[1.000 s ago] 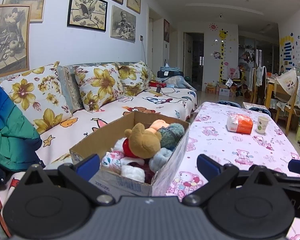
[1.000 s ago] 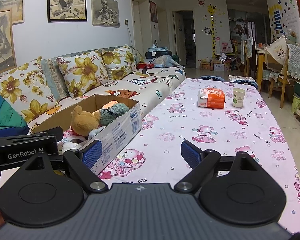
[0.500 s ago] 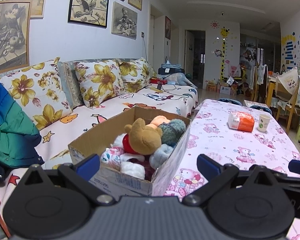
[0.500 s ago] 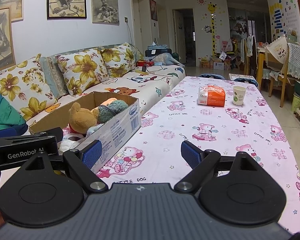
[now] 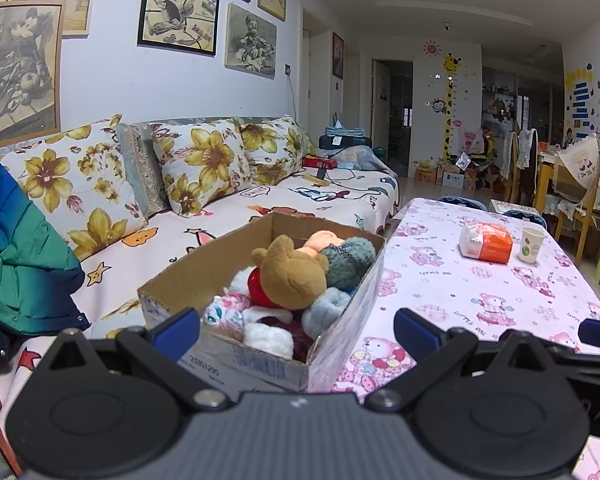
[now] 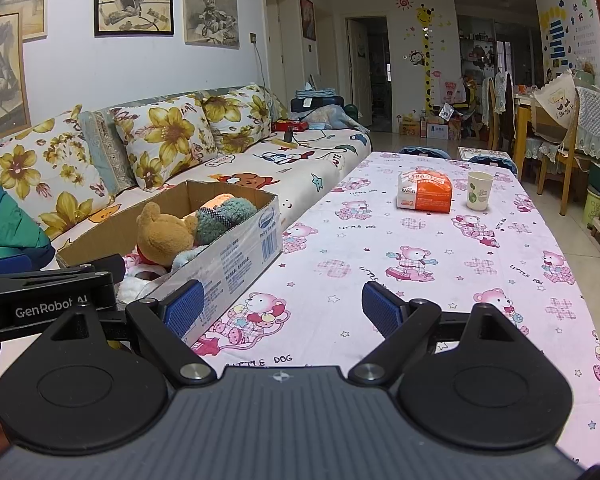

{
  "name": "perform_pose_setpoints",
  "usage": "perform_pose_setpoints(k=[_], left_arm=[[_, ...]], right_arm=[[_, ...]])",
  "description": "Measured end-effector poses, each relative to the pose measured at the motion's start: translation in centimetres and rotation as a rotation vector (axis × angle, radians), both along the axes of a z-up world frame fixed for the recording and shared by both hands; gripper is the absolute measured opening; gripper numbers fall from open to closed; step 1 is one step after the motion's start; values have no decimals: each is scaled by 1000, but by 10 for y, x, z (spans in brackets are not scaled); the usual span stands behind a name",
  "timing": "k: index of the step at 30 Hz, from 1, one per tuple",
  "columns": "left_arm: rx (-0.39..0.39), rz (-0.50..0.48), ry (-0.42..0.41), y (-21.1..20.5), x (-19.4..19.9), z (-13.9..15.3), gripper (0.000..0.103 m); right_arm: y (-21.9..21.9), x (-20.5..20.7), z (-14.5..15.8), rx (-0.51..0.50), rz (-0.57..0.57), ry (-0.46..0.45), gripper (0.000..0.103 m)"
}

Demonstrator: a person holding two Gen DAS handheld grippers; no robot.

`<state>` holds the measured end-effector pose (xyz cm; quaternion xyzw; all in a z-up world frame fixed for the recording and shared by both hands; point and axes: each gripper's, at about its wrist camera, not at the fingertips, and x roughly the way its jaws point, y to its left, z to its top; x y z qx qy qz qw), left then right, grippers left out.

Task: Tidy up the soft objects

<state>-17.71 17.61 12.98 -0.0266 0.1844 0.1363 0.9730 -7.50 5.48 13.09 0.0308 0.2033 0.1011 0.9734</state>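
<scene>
here the soft toys lie heaped inside the cardboard box, corralled on the bench, while both the left gripper and right gripper hang wide and hold nothing just before the box.

**Both grippers ease back and up from the box**

We see little change over the last second. In the left wrist view the box sits slightly lower and a touch farther off than before, and the wall pictures drop further into view, so the left gripper tilts up a little. In the right wrist view the box slides slightly right and away, with more sofa showing, so the right gripper draws back slightly.
</scene>
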Motion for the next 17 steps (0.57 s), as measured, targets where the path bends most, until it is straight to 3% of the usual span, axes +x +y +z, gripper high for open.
perform_pose_setpoints(k=[17], left_arm=[[2, -41, -15, -18, 15, -4, 102]], right_arm=[[-20, 8, -2, 32, -28, -5, 103]])
